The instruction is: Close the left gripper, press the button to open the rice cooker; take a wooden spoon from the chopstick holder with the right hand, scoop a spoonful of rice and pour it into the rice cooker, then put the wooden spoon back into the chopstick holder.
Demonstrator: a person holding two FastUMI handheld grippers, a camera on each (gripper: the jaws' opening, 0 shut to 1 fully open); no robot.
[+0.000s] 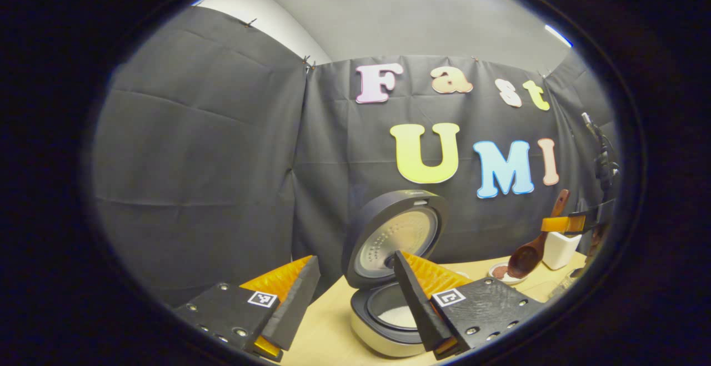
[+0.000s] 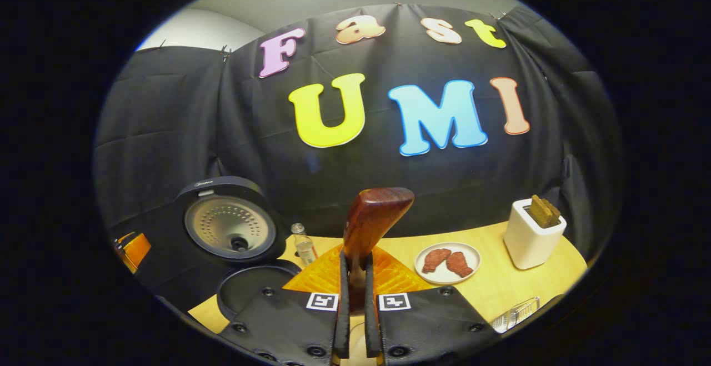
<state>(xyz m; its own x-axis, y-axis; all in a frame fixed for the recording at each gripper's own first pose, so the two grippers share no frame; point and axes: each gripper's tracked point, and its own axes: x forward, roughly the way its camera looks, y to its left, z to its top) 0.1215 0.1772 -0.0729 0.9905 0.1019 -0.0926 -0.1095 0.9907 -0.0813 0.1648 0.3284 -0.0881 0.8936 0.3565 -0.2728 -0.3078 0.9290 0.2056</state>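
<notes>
Nearest, the left gripper (image 1: 355,294) stood with its fingers wide apart, holding nothing, just before the round dark-lidded rice cooker (image 1: 389,277), whose lid stood raised over white rice in the pot. Meanwhile the right gripper (image 2: 355,299) had both fingers clamped on the reddish-brown wooden spoon (image 2: 369,221), its handle rising upright between them above the pale wooden table (image 2: 500,291). Farther back sat a small white plate (image 2: 447,263) with two reddish-brown pieces, then the white square chopstick holder (image 2: 530,241) near the cloth wall.

Left tongs (image 1: 355,299) parted before the open rice cooker (image 1: 389,277).
</notes>
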